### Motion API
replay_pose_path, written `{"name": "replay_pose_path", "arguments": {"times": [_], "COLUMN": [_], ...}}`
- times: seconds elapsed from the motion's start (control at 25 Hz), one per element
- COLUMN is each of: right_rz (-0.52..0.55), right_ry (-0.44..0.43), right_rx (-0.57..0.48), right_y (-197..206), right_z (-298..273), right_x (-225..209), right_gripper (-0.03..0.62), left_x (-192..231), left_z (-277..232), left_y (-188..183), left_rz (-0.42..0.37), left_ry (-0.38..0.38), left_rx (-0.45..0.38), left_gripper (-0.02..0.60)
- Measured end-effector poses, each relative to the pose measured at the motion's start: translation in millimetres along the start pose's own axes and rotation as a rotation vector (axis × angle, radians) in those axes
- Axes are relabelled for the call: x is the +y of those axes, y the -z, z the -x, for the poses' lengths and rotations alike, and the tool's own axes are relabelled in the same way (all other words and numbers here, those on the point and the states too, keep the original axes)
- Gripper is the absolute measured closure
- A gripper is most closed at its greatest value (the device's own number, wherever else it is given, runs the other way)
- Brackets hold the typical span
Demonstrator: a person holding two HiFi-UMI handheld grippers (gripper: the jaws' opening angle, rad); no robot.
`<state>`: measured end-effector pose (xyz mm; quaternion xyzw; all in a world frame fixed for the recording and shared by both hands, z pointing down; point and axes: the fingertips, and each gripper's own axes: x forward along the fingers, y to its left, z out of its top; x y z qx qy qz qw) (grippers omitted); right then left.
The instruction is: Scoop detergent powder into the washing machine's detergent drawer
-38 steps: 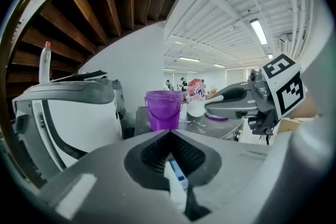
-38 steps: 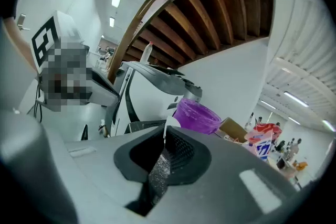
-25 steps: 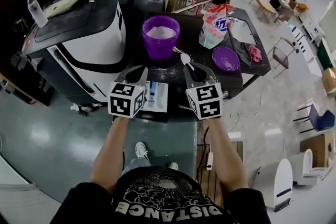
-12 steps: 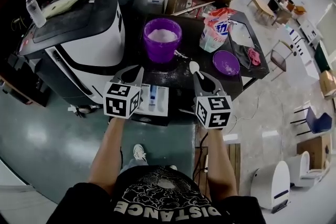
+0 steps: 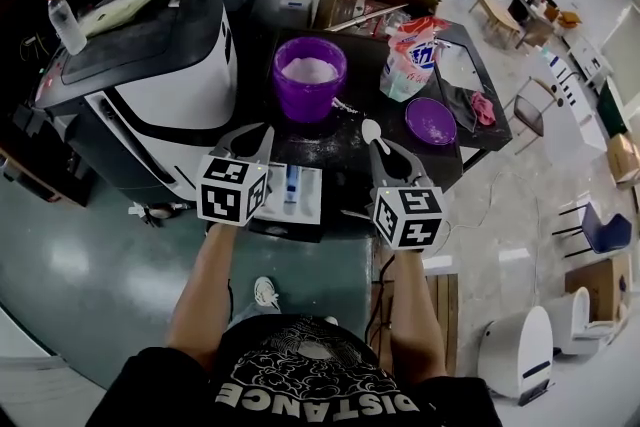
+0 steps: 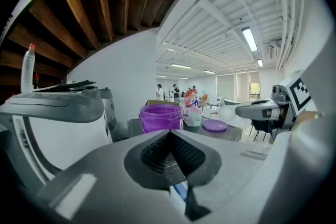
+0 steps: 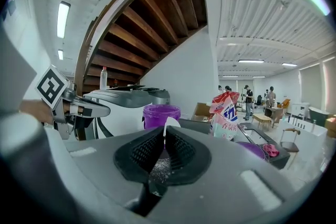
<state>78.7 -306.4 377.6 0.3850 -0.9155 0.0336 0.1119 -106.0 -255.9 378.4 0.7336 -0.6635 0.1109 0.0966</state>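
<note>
A tub is set near the far left corner of the desk. A bag is stood to its right, and a lid is laid before the bag. The drawer is found at the near edge. The washing machine is placed left of the desk. A spoon is held in the fingers of the right gripper, between drawer and lid.

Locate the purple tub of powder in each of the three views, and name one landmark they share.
Head view: purple tub, upper centre.
Left gripper view: tub at centre, just above the jaws.
Right gripper view: tub at centre, behind the white spoon.
Shared landmark: the detergent bag, right of the tub in all three.
</note>
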Motion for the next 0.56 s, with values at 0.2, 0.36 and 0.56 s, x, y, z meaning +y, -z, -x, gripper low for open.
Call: {"name": "replay_pose_path", "arguments": {"times": [0.2, 0.36, 0.56], "right_rz": [-0.002, -0.003, -0.008], "right_ry": [0.000, -0.002, 0.000], "right_rx": [0.003, -0.003, -0.006], "right_y": [1, -1, -4], "right_z": [4, 7, 11], "right_x": [-1, -2, -3], "right_gripper": [0.559, 0.559, 0.559], "left_x": [-5, -9, -10], "left_z": [-1, 0, 4], "left_y": [-2, -1, -1], "left_rz": [-0.006, -0.006, -0.005], "left_ry": [0.006, 0.008, 0.001], "left_rx": [-0.001, -0.003, 0.003], "left_gripper": [0.580, 0.580, 0.580]}}
